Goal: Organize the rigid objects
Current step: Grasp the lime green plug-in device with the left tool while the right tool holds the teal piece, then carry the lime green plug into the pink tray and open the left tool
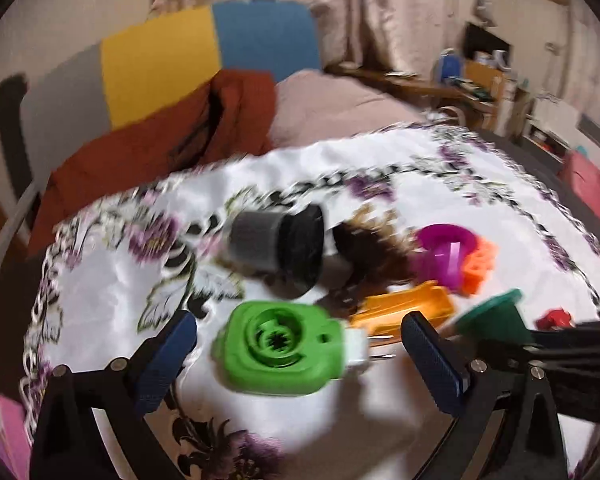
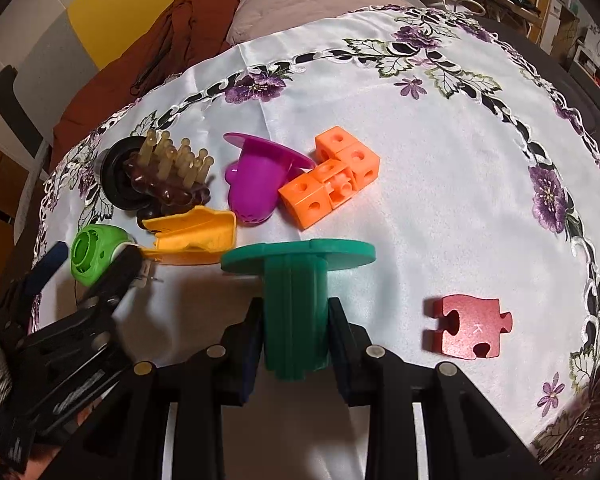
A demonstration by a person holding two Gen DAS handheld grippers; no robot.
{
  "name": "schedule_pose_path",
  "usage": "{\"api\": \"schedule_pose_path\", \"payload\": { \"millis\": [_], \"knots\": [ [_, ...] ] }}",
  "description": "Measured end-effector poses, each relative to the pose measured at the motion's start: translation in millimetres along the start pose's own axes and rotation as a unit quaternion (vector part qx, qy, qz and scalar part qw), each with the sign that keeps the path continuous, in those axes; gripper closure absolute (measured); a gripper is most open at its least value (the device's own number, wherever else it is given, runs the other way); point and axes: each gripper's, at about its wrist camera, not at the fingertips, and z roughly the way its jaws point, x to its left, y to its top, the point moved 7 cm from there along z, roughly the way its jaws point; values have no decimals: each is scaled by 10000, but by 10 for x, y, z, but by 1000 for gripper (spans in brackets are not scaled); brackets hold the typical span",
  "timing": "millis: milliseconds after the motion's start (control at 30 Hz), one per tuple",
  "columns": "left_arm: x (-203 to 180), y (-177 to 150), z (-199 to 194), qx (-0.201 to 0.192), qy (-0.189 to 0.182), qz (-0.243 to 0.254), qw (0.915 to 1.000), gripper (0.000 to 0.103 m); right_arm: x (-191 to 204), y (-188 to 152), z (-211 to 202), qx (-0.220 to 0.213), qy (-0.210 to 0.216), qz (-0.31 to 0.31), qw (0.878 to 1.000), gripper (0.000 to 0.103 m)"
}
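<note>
The dark green piece [image 2: 296, 304] is hard plastic, shaped like a fat ribbed stem with a flat round plate on top. It looks light and stiff, so it should not bend or squash. The ribs along the stem give a good place to hold. The flat plate is thin and smooth, so pinching it there would likely slip.

The right gripper [image 2: 296, 332] has its fingers [image 2: 342, 328] closed part way, one on each side of the stem, pressing on it. The piece stands upright between them, just above the white flowered cloth on the surface [image 2: 440, 184].

The left gripper [image 1: 296, 352] has its fingers [image 1: 432, 356] wide open and holds nothing. The bright green round piece [image 1: 280, 348] lies on the cloth between them, and the fingers do not touch it. This view is blurry, so I can only guess it is a chunky hard piece that would be best gripped across its flat outer sides.

The other toys lie close together on the far side: an orange block cluster [image 2: 332, 176], a purple cup [image 2: 256, 180], a yellow-orange tray [image 2: 196, 232], a brown peg brush [image 2: 168, 176] and a black ring [image 2: 118, 180]. A red puzzle piece [image 2: 468, 328] lies alone, near the right fingers.
</note>
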Motion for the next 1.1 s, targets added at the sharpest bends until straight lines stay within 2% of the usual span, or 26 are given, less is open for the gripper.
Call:
{"api": "schedule_pose_path", "payload": {
  "millis": [67, 133, 300, 433, 600, 667, 767, 833, 933, 1100],
  "knots": [
    [-36, 18, 1, -25, 213, 279, 9994, 0, 2, -1, 0, -1, -9, -1, 10000, 73],
    [-12, 24, 68, 114, 369, 324, 9987, 0, 1, -1, 0, -1, -6, 3, 10000, 73],
    [82, -49, 239, 451, 146, 25, 9989, 0, -6, -3, 0, 3, 23, 42, 10000, 73],
    [38, -99, 258, 424, 88, 27, 9991, 0, 5, -9, 1, -2, -24, -6, 10000, 73],
    [115, -145, 338, 584, 135, -361, 9976, 0, 15, -8, 3, -1, -66, -47, 10000, 73],
    [149, -164, 357, 628, 28, -516, 9967, 1, 16, -7, 3, 0, -73, -54, 10000, 73],
    [159, -180, 319, 550, 21, -492, 9973, 7, 21, -10, 2, -10, -110, -110, 9999, 73],
    [124, -192, 274, 444, -89, -404, 9982, 23, 33, -11, 5, -23, -145, -158, 9998, 73],
    [107, -217, 214, 339, -19, -282, 9990, 25, 29, -7, 5, -35, -156, -190, 9997, 73],
    [206, -297, 119, 251, 43, -415, 9988, 25, 34, -3, 6, -48, -170, -213, 9996, 73]
  ]
}}
